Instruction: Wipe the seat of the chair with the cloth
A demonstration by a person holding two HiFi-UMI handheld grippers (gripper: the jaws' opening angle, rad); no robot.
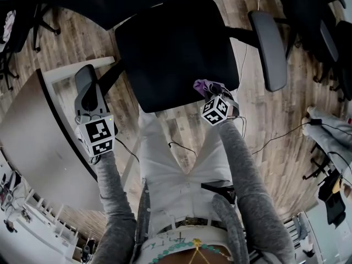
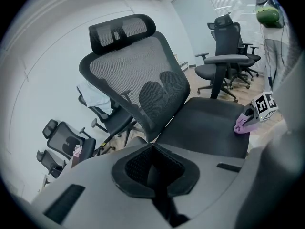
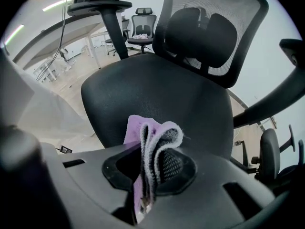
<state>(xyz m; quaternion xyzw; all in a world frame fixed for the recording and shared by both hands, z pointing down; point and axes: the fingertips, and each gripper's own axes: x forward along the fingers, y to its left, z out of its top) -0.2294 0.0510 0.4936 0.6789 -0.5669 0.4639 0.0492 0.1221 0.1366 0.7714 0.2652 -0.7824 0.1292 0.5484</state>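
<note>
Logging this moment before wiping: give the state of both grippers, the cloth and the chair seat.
Left gripper: jaws together, holding nothing.
Right gripper: shut on the cloth.
Seat: bare but for the cloth at its front edge.
Cloth: folded, pinched between the jaws.

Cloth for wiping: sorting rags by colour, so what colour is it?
The cloth is light purple; right gripper view shows it best.
</note>
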